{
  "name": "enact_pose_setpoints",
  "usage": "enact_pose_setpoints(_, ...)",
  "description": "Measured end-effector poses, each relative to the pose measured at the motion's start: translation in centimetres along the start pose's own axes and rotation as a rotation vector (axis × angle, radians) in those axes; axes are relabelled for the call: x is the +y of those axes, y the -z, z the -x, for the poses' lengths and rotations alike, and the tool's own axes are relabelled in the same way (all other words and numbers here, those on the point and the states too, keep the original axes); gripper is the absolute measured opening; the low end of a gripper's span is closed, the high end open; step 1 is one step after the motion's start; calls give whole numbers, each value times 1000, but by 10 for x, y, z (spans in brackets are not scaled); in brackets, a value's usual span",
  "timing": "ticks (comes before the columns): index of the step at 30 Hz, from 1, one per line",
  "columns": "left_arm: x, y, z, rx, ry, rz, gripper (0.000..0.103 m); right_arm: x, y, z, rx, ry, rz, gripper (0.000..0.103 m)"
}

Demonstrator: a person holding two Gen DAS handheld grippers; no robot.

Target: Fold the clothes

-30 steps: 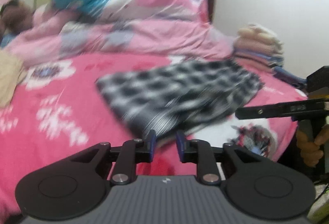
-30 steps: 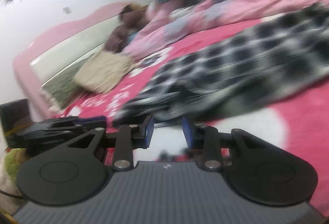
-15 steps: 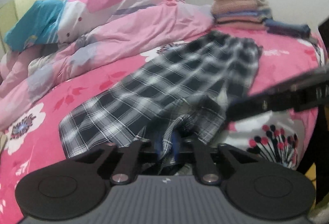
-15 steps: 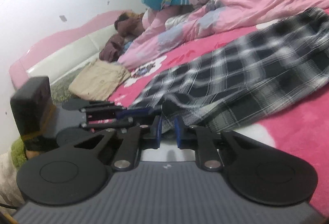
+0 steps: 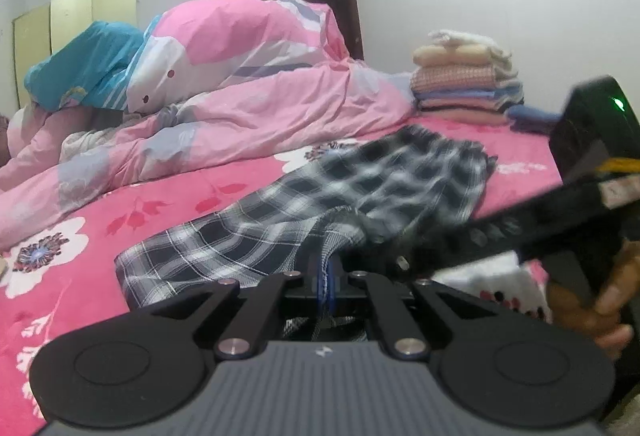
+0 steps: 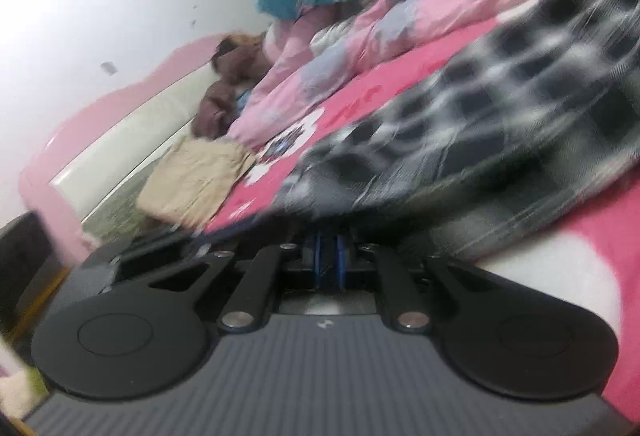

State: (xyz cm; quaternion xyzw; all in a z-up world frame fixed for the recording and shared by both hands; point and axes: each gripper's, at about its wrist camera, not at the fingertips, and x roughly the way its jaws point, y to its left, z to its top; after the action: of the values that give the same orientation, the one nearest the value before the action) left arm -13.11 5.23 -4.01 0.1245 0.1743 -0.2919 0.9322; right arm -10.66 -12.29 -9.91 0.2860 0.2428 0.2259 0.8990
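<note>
Lying across the centre of the pink floral bed (image 5: 120,196), the black-and-white plaid garment (image 5: 304,212) has its near hem clamped in the left claw (image 5: 326,284). The right claw (image 6: 329,262), jaws just closing, pinches the same hem at lower centre; folded clothes (image 5: 464,76) sit upper right.

Woven plaid cloth garment (image 5: 360,192) on fleecy pink bedspread (image 5: 160,212); matt black plastic tongs (image 5: 326,284)

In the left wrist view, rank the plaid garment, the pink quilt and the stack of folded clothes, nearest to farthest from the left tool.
1. Plaid garment: pinched in the left tool, spread ahead.
2. Pink quilt: heaped behind, left.
3. Stack of folded clothes: far right, by the wall.
</note>
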Motion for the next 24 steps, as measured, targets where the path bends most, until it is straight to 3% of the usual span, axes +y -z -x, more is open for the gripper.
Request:
enact_pose_setpoints(8,1,7,4,1,13,8,3,-9,-9,-34,-79,48,-88,9)
enact_pose_setpoints(12,5,9,5,-6,20,25,3,-6,2,-11,-30,22,-93,13)
enact_pose_setpoints(16,4,12,5,0,34,18,3,-2,12,-2,37,63,-42,15)
enact_pose_setpoints(24,2,18,1,33,34,15,3,-13,3,-35,-58,67,-72,15)
